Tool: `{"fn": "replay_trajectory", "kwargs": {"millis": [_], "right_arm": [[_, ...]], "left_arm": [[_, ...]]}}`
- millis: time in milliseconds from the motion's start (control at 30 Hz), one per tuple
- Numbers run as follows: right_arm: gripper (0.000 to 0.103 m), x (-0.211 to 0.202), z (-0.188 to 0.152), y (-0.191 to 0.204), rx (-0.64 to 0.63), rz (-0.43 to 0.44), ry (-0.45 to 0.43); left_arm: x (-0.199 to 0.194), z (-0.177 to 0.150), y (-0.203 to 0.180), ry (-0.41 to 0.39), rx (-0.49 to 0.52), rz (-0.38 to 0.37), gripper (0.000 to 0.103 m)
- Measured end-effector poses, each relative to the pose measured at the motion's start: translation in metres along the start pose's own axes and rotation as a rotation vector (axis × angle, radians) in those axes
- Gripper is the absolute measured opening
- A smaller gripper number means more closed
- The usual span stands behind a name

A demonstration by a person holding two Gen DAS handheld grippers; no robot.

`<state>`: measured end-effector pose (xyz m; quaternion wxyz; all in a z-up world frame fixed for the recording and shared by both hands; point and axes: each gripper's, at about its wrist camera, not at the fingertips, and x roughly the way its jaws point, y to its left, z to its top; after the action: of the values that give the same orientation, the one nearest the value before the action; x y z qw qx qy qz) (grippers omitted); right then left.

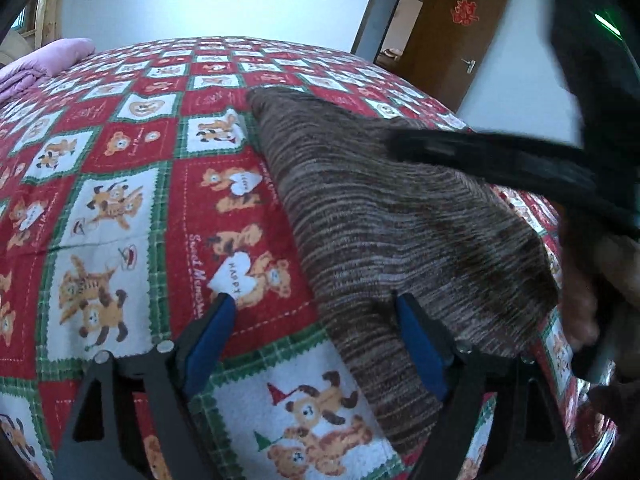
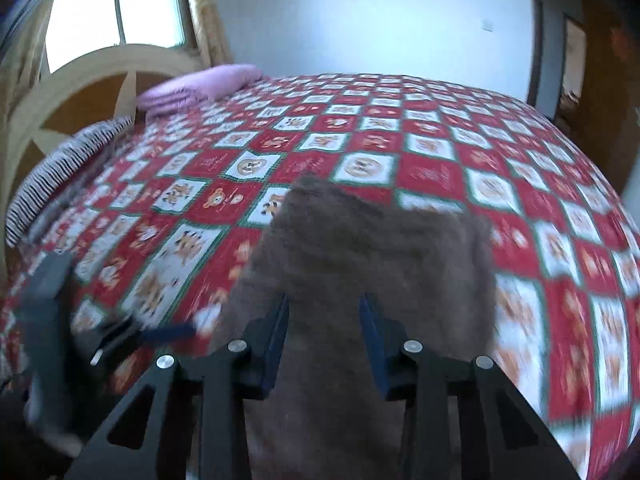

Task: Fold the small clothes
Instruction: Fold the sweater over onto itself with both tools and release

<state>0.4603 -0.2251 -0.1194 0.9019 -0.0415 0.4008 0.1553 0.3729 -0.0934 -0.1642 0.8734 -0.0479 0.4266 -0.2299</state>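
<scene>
One striped knit garment (image 1: 384, 216) on patchwork bedspread (image 1: 120, 200).

The knitted cloth (image 1: 384, 216) lies flat on the bed (image 1: 120, 208), near the front edge. The left gripper (image 1: 316, 312) is over the cloth's near left edge, one finger above the cloth and one above the bed cover. A folded blanket (image 2: 200, 84) sits at the far left corner, with a striped pillow (image 2: 60, 172) in front of it. A door (image 1: 452, 36) stands behind the bed on the right.
</scene>
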Motion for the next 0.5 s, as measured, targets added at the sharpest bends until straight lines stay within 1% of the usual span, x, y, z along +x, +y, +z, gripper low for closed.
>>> {"fn": "replay_trajectory", "kwargs": {"millis": [67,200,233,367,467,500], "right_arm": [[0.038,0.029,0.013,0.012,-0.043,0.006,0.028],[0.037,0.075,0.016,0.036,-0.099,0.021,0.106],[0.038,0.077,0.015,0.038,-0.104,0.02,0.085],[0.039,0.08,0.015,0.039,-0.096,0.037,0.07],[0.04,0.064,0.009,0.026,-0.033,0.065,0.054],[0.04,0.053,0.005,0.019,0.003,0.074,0.04]], "left_arm": [[-0.001,0.0,0.003,-0.004,-0.013,-0.016,0.085],[-0.002,0.0,0.009,-0.011,-0.043,-0.041,0.085],[-0.003,0.0,0.011,-0.013,-0.051,-0.049,0.085],[-0.003,0.0,0.013,-0.015,-0.07,-0.069,0.086],[-0.003,0.001,0.014,-0.019,-0.075,-0.071,0.086],[-0.003,0.001,0.014,-0.021,-0.077,-0.072,0.086]]}}
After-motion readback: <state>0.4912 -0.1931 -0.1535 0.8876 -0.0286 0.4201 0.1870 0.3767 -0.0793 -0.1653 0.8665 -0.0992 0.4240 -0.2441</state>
